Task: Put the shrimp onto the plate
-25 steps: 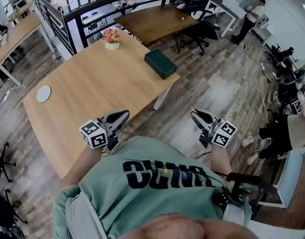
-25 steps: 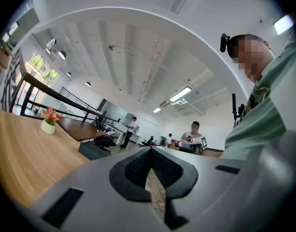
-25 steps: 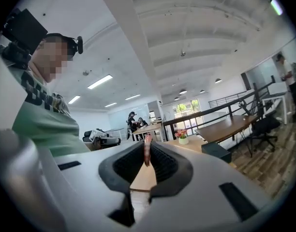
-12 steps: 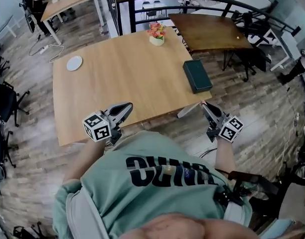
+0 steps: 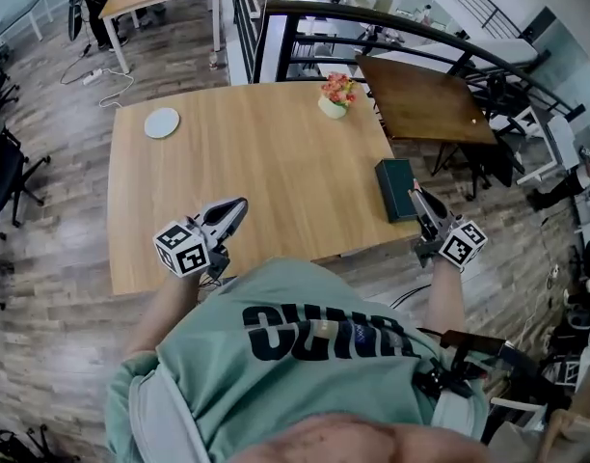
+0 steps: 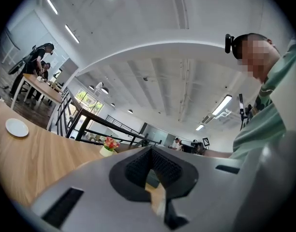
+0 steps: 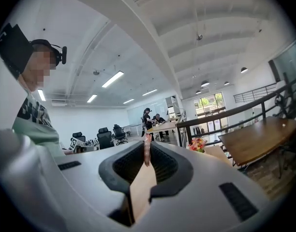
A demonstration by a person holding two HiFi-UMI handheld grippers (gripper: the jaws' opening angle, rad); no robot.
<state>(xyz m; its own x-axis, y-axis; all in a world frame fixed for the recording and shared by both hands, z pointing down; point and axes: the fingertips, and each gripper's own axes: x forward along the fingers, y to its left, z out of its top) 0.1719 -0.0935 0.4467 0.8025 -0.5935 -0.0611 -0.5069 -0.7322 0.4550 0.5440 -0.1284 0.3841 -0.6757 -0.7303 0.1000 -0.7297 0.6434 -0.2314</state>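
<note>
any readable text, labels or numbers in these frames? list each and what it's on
Shirt: large dark block letters, upside down in the head view and creased, not reliably readable.
Marker cubes: black-and-white square patterns only, no characters.
Dark green box: no print visible.
Plate: no print visible.
Everything in the background is too small to read.

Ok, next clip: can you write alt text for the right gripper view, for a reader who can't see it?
The right gripper pinches a thin pinkish-red strip, possibly the shrimp, at its jaw tips. Behind them is a bright office: a small pot of pink flowers and a dark metal railing at right, the person in a green T-shirt at left.
</note>
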